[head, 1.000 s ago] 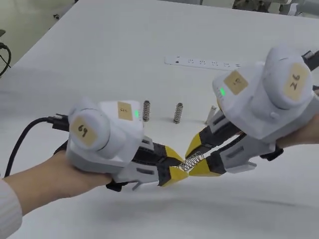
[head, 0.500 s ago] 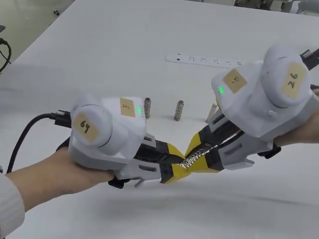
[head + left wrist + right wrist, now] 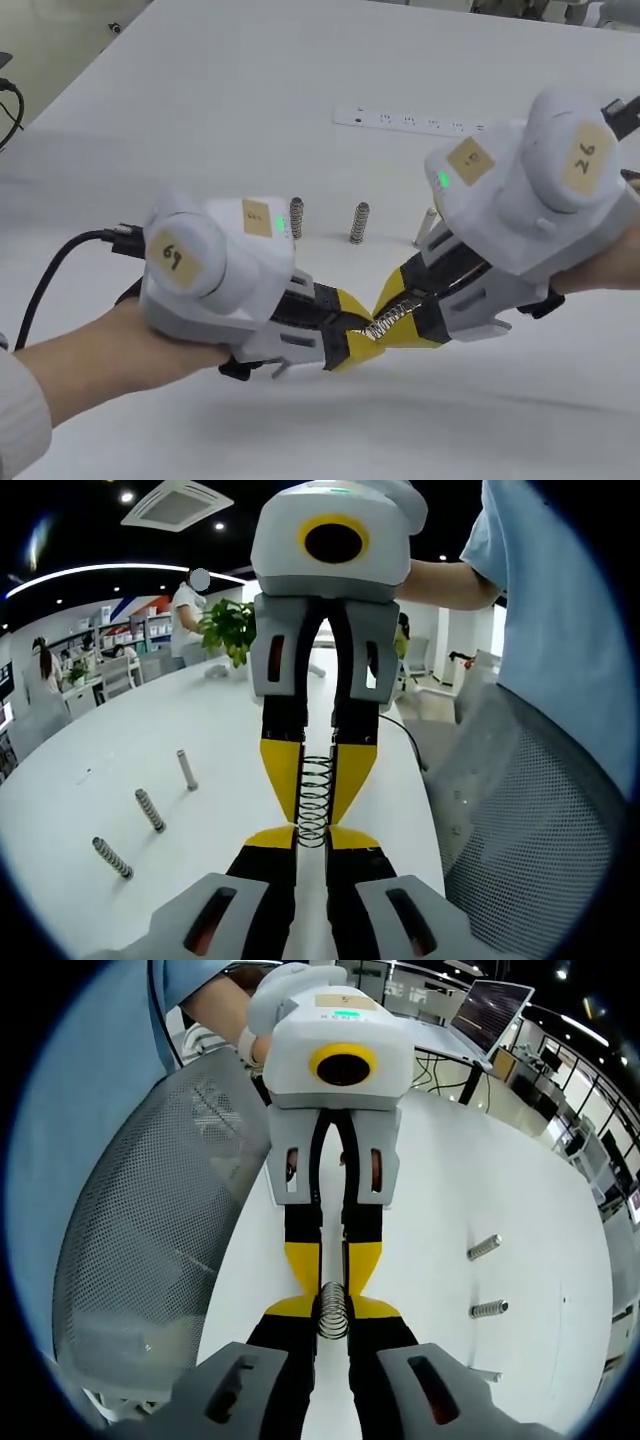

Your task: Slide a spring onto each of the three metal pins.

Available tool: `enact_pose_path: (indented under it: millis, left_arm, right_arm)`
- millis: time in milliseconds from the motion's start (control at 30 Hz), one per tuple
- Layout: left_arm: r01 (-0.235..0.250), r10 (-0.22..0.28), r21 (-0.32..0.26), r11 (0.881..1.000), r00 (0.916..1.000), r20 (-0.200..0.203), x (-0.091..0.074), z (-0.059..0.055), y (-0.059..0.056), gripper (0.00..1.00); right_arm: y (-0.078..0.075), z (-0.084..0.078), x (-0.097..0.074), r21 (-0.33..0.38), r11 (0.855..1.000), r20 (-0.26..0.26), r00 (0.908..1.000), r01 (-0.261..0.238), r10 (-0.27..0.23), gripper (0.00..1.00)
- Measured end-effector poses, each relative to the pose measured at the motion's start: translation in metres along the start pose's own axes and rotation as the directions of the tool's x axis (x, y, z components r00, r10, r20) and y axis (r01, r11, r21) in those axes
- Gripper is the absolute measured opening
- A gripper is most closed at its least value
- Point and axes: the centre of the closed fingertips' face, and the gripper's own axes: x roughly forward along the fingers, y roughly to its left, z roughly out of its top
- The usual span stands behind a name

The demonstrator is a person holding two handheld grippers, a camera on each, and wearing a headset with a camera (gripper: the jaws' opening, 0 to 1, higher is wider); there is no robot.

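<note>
Passing the last spring (image 3: 388, 321) cleanly matters: the left hand-held gripper (image 3: 352, 340) and the right hand-held gripper (image 3: 405, 318) are both clamped on it, tip to tip above the table (image 3: 250, 100). One should probably release only once the other grips near one end, leaving the bore free for the bare pin (image 3: 427, 226) at one o'clock; the sprung pins (image 3: 359, 223) stand at eleven
</note>
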Motion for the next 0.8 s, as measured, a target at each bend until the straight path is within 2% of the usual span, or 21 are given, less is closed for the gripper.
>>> enact_pose_path:
  millis: [200, 300, 433, 567, 800]
  left_arm:
    - [-0.012, 0.012, -0.013, 1.000, 0.9999, 0.004, -0.001, -0.001, 0.001, 0.04]
    - [-0.026, 0.026, -0.041, 0.999, 0.9997, 0.004, -0.003, -0.005, 0.003, 0.09]
    - [-0.040, 0.041, -0.076, 0.996, 0.9990, 0.016, -0.007, -0.007, 0.003, 0.11]
    - [-0.082, 0.084, -0.103, 0.991, 0.9963, 0.016, -0.011, -0.012, 0.008, 0.24]
    - [-0.183, 0.190, -0.160, 0.970, 0.9814, 0.028, -0.022, -0.017, 0.025, 0.49]
  right_arm:
    - [-0.001, -0.001, 0.000, 0.004, 1.000, -0.002, 1.0000, -0.001, 0.001, 0.08]
    - [-0.003, -0.003, 0.000, 0.004, 1.000, -0.008, 1.0000, 0.002, -0.002, 0.08]
    - [-0.003, -0.005, 0.000, 0.003, 1.000, -0.014, 0.9999, -0.001, 0.001, 0.08]
    - [-0.003, -0.006, 0.001, 0.001, 1.000, -0.016, 0.9999, -0.004, 0.004, 0.08]
    - [-0.004, -0.005, 0.002, -0.005, 1.000, -0.019, 0.9998, -0.007, 0.007, 0.08]
